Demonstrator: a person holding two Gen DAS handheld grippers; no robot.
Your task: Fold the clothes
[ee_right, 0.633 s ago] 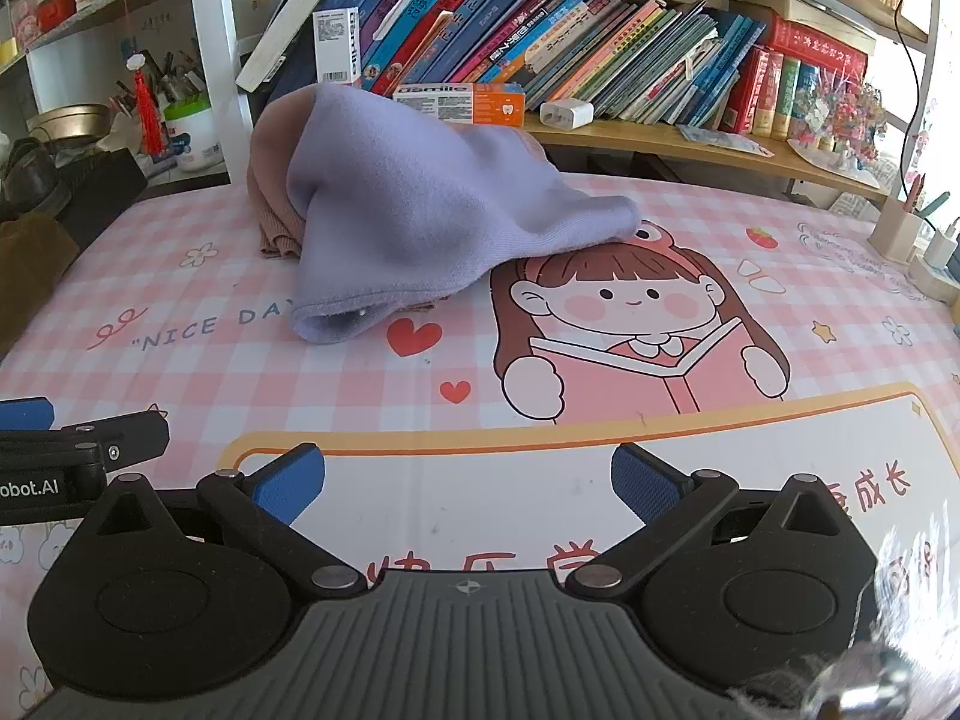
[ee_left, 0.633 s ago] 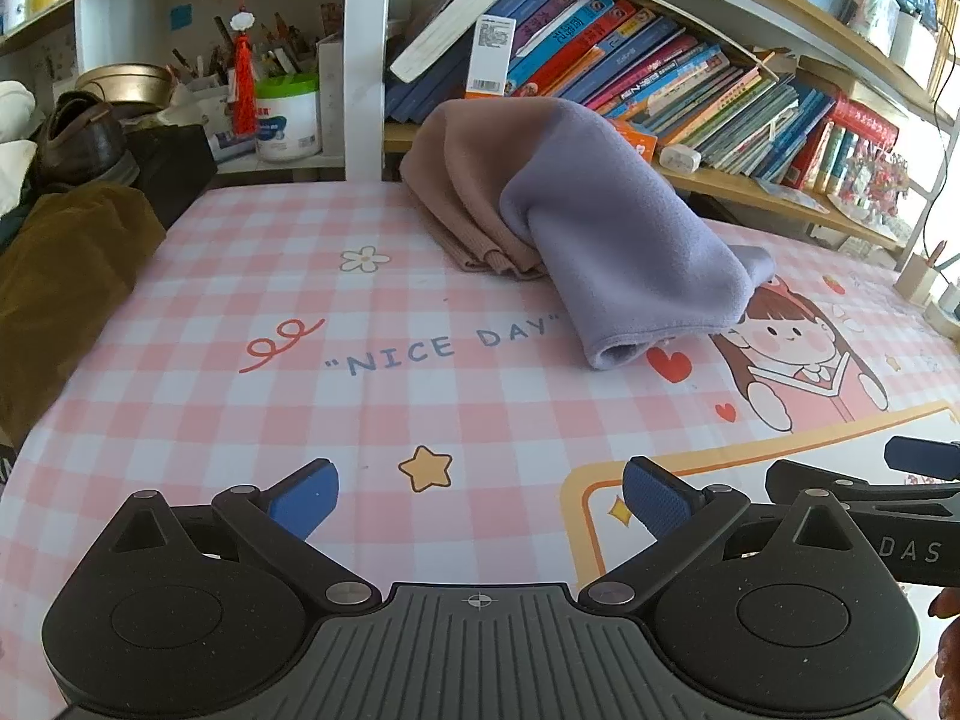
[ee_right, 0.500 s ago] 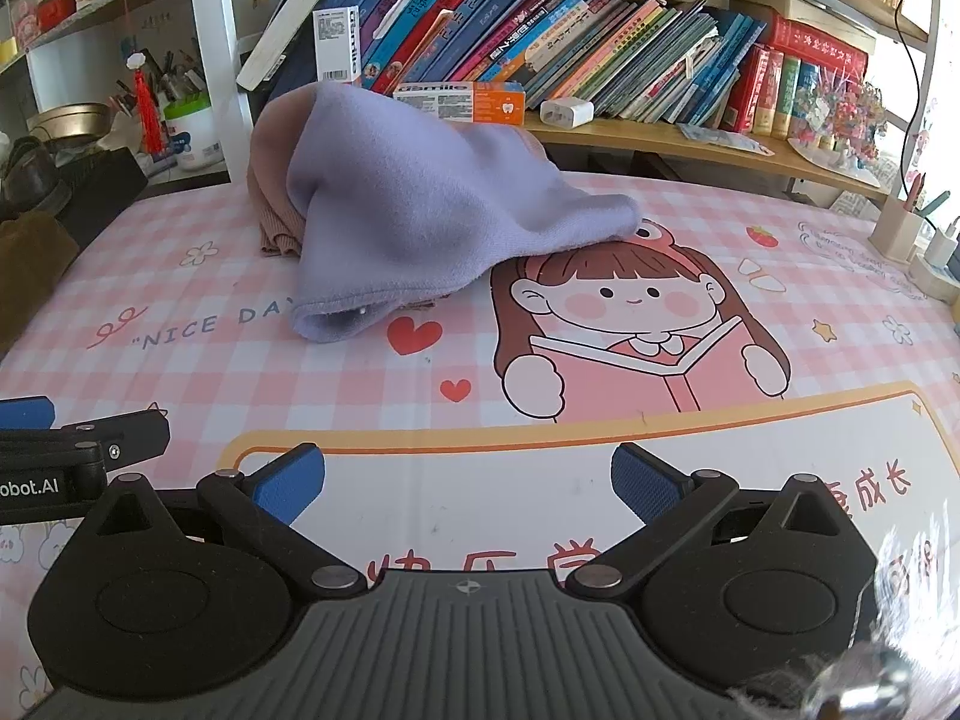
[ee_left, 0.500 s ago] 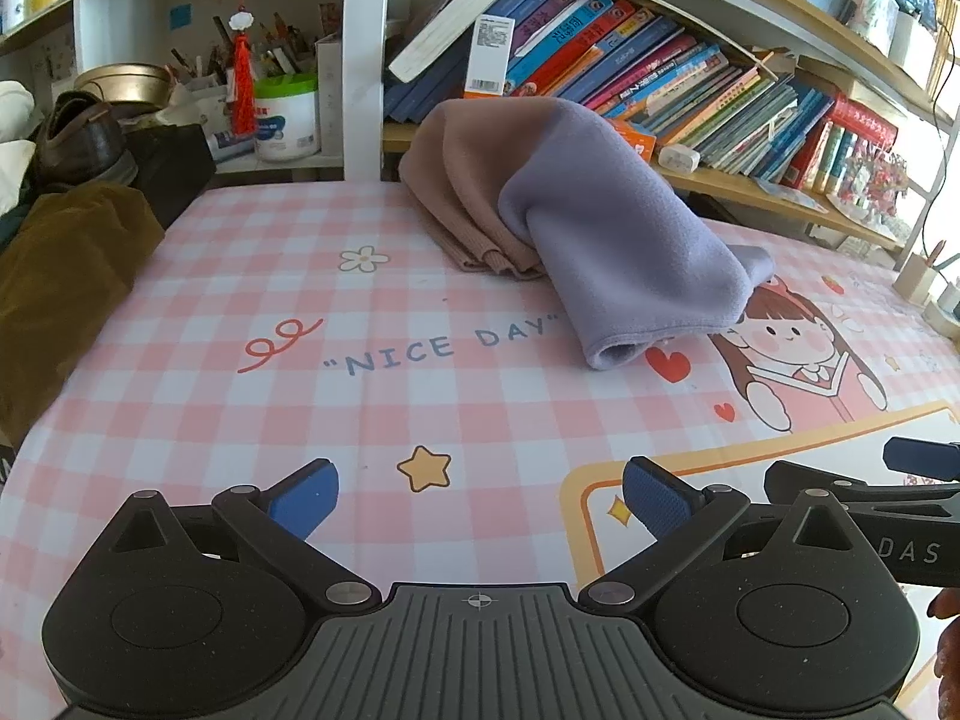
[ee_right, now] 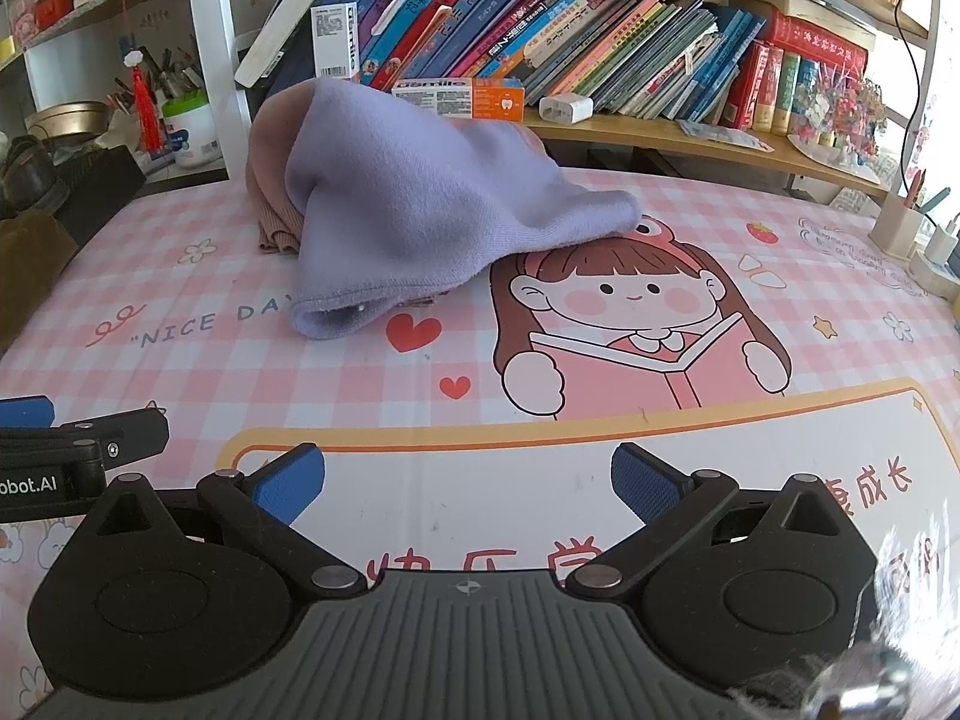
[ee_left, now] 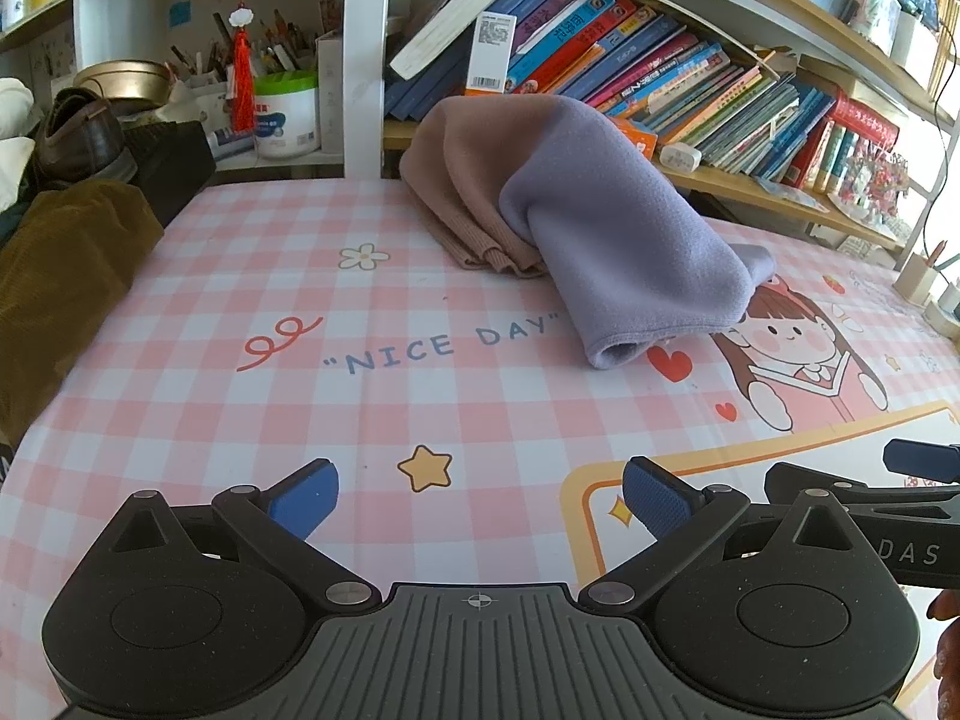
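Note:
A heaped lavender garment (ee_left: 624,240) (ee_right: 432,204) lies at the far side of the pink checked table mat (ee_left: 300,372) (ee_right: 600,420), draped over a pinkish-brown garment (ee_left: 462,192) (ee_right: 270,180). My left gripper (ee_left: 477,498) hovers low near the front of the mat, open, with nothing between its blue pads. My right gripper (ee_right: 468,483) sits beside it to the right, also open and holding nothing. Both are well short of the clothes. Each gripper's side shows at the edge of the other's view.
A bookshelf (ee_left: 690,78) (ee_right: 600,48) packed with books stands right behind the clothes. A brown cloth (ee_left: 60,276), a shoe (ee_left: 78,138) and a black box (ee_left: 174,162) crowd the left edge. A pen holder (ee_right: 894,228) and chargers stand at the right edge.

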